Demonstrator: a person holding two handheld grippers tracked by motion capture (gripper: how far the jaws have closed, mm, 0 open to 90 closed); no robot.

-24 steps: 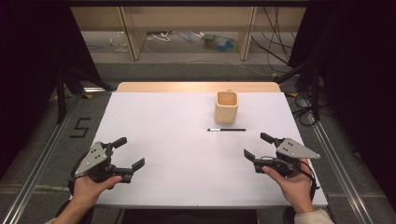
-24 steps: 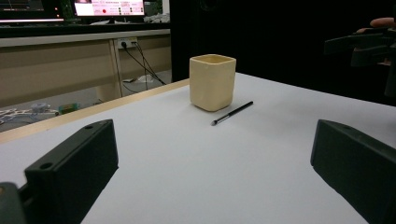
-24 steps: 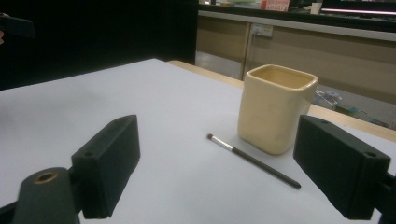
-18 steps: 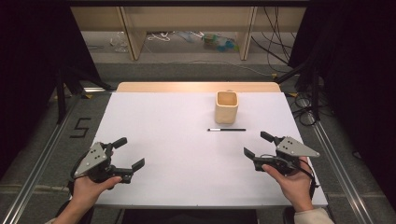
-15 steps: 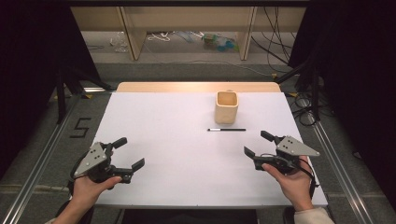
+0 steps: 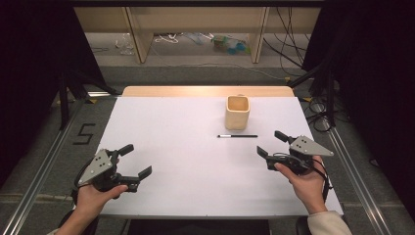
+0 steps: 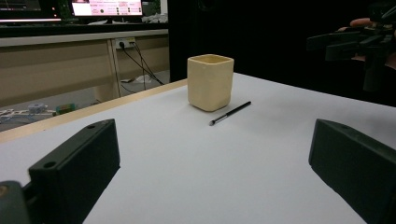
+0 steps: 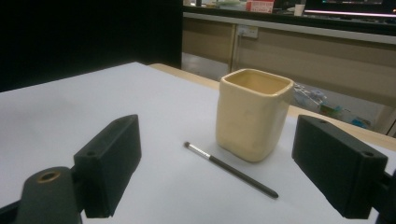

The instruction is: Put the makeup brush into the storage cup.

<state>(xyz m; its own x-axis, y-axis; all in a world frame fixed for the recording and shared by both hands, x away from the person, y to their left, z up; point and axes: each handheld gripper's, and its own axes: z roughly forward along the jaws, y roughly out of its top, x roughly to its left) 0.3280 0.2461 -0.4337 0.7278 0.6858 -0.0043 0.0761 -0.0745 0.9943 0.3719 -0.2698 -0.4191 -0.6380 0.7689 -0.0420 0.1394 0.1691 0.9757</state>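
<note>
Near the table's (image 6: 161, 127) front corners we've kept both grippers (image 6: 128, 164) (image 6: 273, 143) still, wide open, empty; brush (image 6: 238, 136) beside cup (image 6: 238, 112) untouched.

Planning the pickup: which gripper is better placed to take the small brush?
Right. The right gripper, jaws open, sits close beside the brush; the left gripper is across the table.
</note>
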